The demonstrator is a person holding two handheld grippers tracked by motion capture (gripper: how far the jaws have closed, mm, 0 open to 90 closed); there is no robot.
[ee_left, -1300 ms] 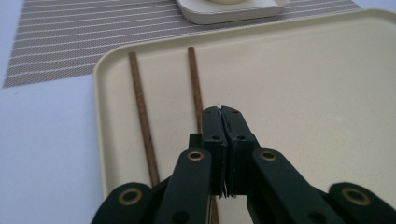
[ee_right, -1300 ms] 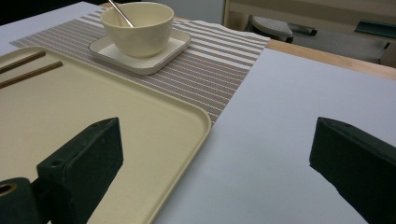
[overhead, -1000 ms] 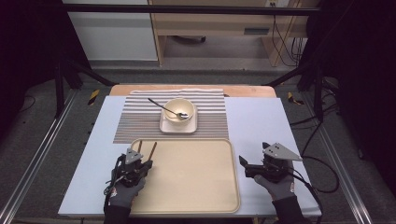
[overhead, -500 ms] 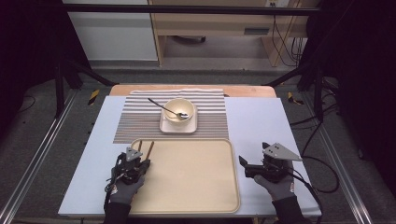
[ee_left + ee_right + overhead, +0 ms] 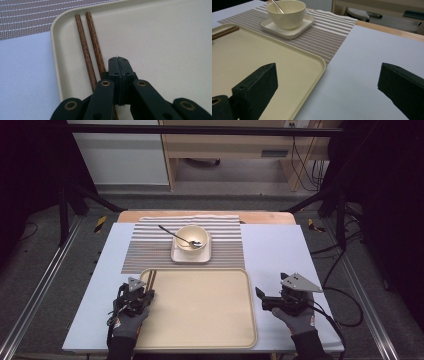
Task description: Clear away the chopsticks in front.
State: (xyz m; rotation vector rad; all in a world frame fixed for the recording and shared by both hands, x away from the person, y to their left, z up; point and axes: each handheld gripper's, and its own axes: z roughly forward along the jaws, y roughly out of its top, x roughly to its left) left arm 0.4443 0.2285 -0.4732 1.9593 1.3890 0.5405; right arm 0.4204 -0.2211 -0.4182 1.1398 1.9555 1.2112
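Hand-held gripper (image 5: 119,59) shut beside round wooden chopsticks (image 5: 88,47).

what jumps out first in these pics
A big cream tray lies at the near edge of the table, with two brown chopsticks along its left side. The left gripper, jaws shut, sits over the chopsticks. Beyond the tray, a cream bowl with a spoon stands on a striped mat.

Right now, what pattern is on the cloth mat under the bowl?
Brown and white stripes on the mat, clearest in the high view.

Even overhead light brightens the table (image 5: 280,255), surroundings fall dark, close jaws look slightly soft.
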